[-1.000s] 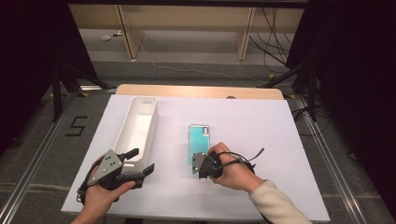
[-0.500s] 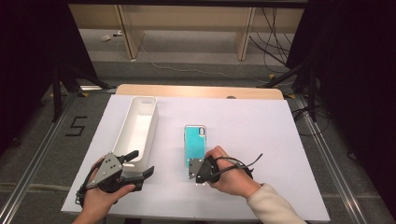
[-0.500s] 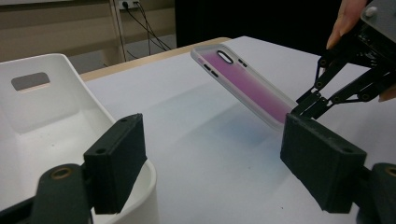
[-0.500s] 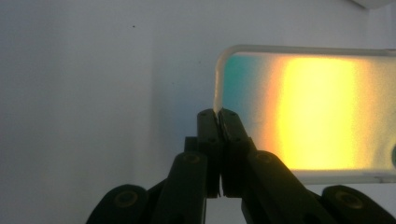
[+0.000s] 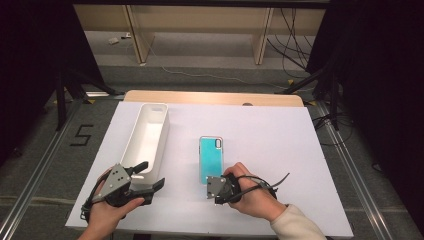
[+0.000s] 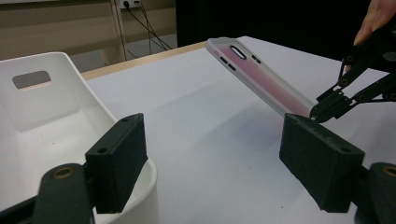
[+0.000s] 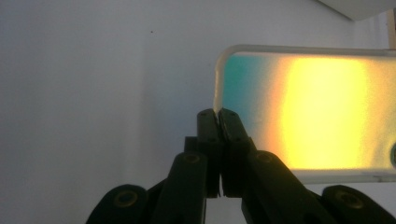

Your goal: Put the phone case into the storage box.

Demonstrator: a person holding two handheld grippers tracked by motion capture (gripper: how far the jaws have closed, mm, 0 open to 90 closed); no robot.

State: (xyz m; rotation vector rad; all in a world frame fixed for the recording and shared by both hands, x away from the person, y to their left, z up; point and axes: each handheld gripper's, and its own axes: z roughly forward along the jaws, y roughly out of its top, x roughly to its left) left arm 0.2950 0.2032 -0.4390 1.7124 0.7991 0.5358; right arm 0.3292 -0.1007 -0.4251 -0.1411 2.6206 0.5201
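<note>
White sheeting covered the bench (image 5: 280, 150), with dark curtains at both sides and a wooden frame behind it. A white bin (image 5: 147, 137) was seen lying lengthwise on the left half of the bench, and nothing could be made out inside it. Just to its right, near the middle, a teal phone case (image 5: 212, 159) was found. In the left gripper view the phone case (image 6: 261, 77) was raised at its far end and tilted, its near edge pinched by the right gripper (image 6: 327, 108). The right gripper (image 5: 219, 188) was held at the case's near short edge; in its own view its jaws were closed on the clear rim of the case (image 7: 308, 112), at a corner. The left gripper (image 5: 150, 176) was kept at the near end of the bin, its jaws standing wide with nothing between them, one of them over the bin's rim.

The grasp was judged to be made and the lift barely begun. The carry across to the bin and the release inside it were judged to be left.
</note>
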